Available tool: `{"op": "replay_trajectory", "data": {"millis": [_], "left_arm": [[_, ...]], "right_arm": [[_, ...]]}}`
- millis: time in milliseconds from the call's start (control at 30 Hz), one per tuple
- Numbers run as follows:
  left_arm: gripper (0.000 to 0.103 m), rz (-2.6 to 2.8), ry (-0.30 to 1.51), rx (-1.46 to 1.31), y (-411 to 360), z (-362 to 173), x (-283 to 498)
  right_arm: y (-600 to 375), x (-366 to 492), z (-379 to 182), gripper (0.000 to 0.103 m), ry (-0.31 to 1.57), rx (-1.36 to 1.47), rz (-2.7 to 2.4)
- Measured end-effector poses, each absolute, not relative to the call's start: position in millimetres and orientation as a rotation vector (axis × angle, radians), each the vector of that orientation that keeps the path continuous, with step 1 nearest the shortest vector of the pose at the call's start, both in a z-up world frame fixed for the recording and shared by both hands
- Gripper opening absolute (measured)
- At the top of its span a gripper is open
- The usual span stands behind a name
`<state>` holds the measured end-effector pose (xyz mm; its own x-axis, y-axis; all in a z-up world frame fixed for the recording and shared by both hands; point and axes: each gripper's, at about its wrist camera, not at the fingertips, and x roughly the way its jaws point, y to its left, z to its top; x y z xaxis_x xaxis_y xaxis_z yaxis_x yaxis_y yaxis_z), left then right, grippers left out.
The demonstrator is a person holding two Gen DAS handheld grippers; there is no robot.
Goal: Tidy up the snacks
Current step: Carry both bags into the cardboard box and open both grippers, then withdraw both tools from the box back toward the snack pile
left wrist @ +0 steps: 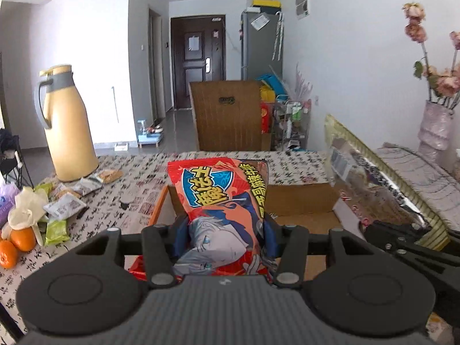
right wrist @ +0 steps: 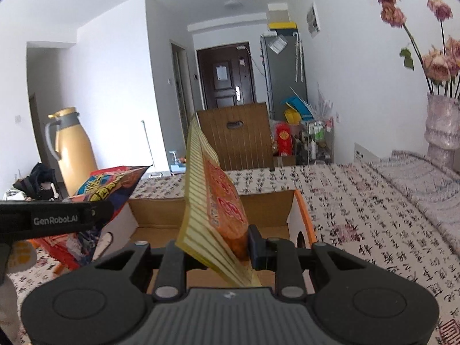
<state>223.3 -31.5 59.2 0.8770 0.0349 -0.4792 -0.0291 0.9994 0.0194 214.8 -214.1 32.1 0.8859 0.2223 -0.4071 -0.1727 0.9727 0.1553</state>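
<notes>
The left gripper (left wrist: pixel 224 235) pinches a red snack bag (left wrist: pixel 221 201) above the open cardboard box (left wrist: pixel 302 204); the right gripper (right wrist: pixel 218 247) pinches a yellow-striped snack packet (right wrist: pixel 212 201) over the box's near edge, seemingly clear of its walls. Bare tabletop (right wrist: pixel 359 215) lies right of the box.

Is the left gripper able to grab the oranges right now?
Probably not yet. The left gripper is already shut on the red snack bag, so its jaws are full. The oranges lie off to its left on the table, with nothing over them.
</notes>
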Motion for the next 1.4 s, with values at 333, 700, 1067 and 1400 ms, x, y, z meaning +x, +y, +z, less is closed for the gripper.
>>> {"op": "replay_trajectory", "data": {"millis": [333,700,1067,1400], "left_arm": [[0.052,0.038,0.547,-0.026,-17.2,30.3,243.8],[0.103,0.066,0.483,-0.058,-8.1,35.6,232.5],[0.103,0.074,0.479,-0.064,-9.9,41.5,229.0],[0.103,0.073,0.439,-0.048,-16.3,62.2,209.5]], "right_arm": [[-219.7,231.9,4.3,0.024,0.489,0.134,0.185],[-226.3,226.3,3.3,0.086,0.478,0.163,0.181],[-231.2,222.0,9.8,0.103,0.447,0.186,0.179],[-231.3,203.4,28.0,0.103,0.420,0.165,0.172]]}}
